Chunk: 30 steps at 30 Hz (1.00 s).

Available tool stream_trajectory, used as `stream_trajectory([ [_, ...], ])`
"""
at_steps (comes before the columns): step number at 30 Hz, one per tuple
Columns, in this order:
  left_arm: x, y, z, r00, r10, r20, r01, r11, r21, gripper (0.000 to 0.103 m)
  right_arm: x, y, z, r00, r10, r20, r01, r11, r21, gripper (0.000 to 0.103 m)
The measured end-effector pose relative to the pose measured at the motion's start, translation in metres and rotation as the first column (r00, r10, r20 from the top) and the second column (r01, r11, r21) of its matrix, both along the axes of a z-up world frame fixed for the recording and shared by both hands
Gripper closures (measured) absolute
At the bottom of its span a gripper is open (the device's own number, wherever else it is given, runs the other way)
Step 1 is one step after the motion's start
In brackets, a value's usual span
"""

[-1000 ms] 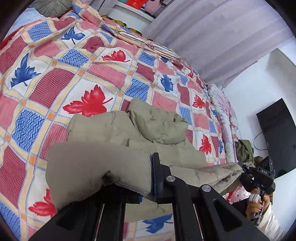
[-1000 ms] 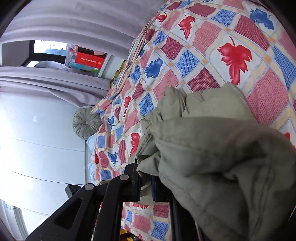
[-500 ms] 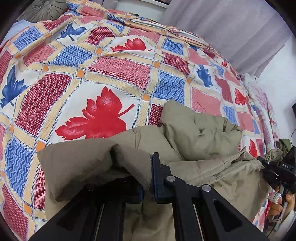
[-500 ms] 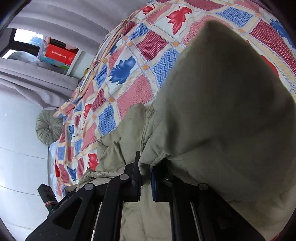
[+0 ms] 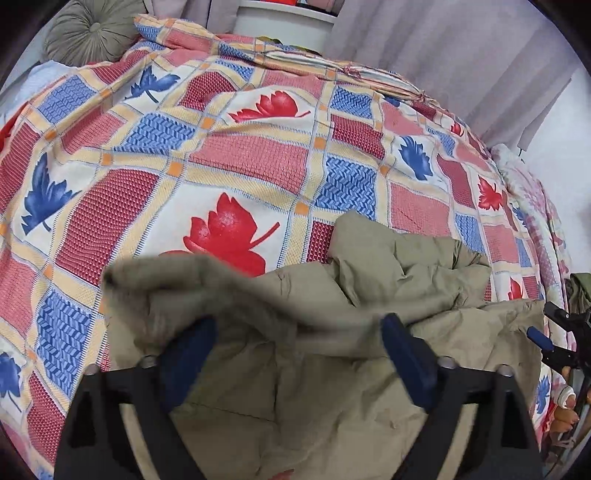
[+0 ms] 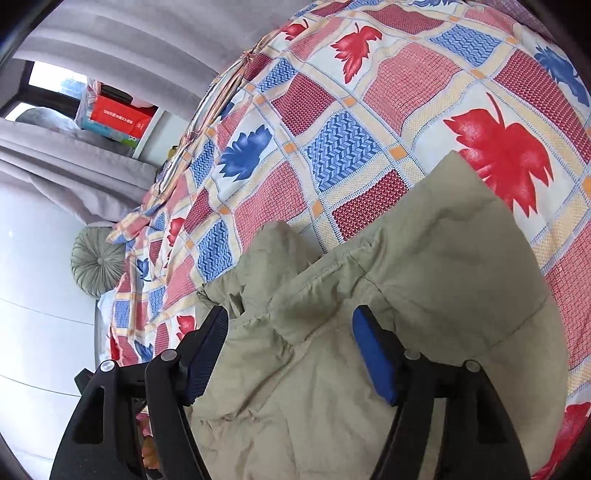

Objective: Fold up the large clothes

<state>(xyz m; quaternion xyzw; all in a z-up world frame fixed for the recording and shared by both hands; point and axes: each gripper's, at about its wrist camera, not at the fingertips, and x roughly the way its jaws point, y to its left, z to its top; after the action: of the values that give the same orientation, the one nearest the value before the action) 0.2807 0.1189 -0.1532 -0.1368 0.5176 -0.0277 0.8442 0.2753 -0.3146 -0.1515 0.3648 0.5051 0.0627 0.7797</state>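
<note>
A large khaki padded jacket (image 5: 369, 295) lies bunched on the bed; it also fills the lower part of the right wrist view (image 6: 406, 277). My left gripper (image 5: 295, 332) is open, its blue-padded fingers spread wide just above the jacket's folded edge, holding nothing. My right gripper (image 6: 291, 332) is open too, fingers apart over the jacket's folded part. The right gripper shows at the right edge of the left wrist view (image 5: 557, 332).
The bed carries a red, blue and cream maple-leaf quilt (image 5: 221, 166). A round grey-green cushion (image 5: 92, 33) sits at its far corner. Grey curtains (image 5: 461, 55) hang behind. A red box (image 6: 118, 114) sits on a windowsill shelf.
Both grippers were shut on the jacket and carried its edge forward over the rest. Now both have opened and let go, and the folded part lies on the jacket.
</note>
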Motion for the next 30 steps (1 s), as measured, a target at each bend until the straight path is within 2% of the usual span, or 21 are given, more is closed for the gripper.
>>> stream_trajectory([
  [4,-0.012,0.001,0.012,1.0,-0.011,0.01,0.011,0.998,0.059,0.001,-0.008,0.0,0.006,1.0,0.008,-0.004,-0.008,1.0,-0.029,0.03],
  [7,-0.031,0.005,0.014,1.0,-0.024,0.001,0.024,0.997,0.07,0.001,-0.021,0.007,0.009,1.0,0.009,-0.009,-0.009,0.999,-0.036,0.03],
  [13,-0.084,0.01,0.0,0.996,-0.054,-0.069,0.052,0.998,-0.032,0.001,-0.061,0.01,0.01,1.0,0.007,-0.024,-0.008,1.0,-0.004,0.03],
  [16,-0.115,0.008,-0.007,0.994,-0.063,-0.095,0.058,0.997,-0.048,0.001,-0.09,0.01,0.009,0.999,0.003,-0.041,-0.003,1.0,0.009,0.03],
  [19,-0.145,0.015,-0.017,0.994,-0.01,-0.107,0.005,0.999,-0.044,0.001,-0.124,0.007,0.001,0.997,-0.007,-0.078,0.01,0.999,0.04,0.03],
  [21,-0.161,0.025,-0.024,0.993,0.035,-0.116,-0.047,0.994,-0.099,0.001,-0.15,0.002,-0.007,0.994,-0.028,-0.105,0.035,0.997,0.071,0.03],
  [25,-0.184,0.045,-0.049,0.978,0.107,-0.178,-0.152,0.952,-0.265,0.001,-0.188,-0.008,-0.027,0.986,-0.076,-0.15,0.091,0.991,0.094,0.03],
  [28,-0.199,0.054,-0.063,0.969,0.144,-0.202,-0.209,0.911,-0.355,0.001,-0.205,-0.017,-0.046,0.975,-0.115,-0.189,0.135,0.986,0.096,0.031],
  [30,-0.207,0.057,-0.073,0.963,0.157,-0.22,-0.237,0.882,-0.408,0.001,-0.211,-0.024,-0.059,0.968,-0.147,-0.203,0.175,0.976,0.129,0.032],
])
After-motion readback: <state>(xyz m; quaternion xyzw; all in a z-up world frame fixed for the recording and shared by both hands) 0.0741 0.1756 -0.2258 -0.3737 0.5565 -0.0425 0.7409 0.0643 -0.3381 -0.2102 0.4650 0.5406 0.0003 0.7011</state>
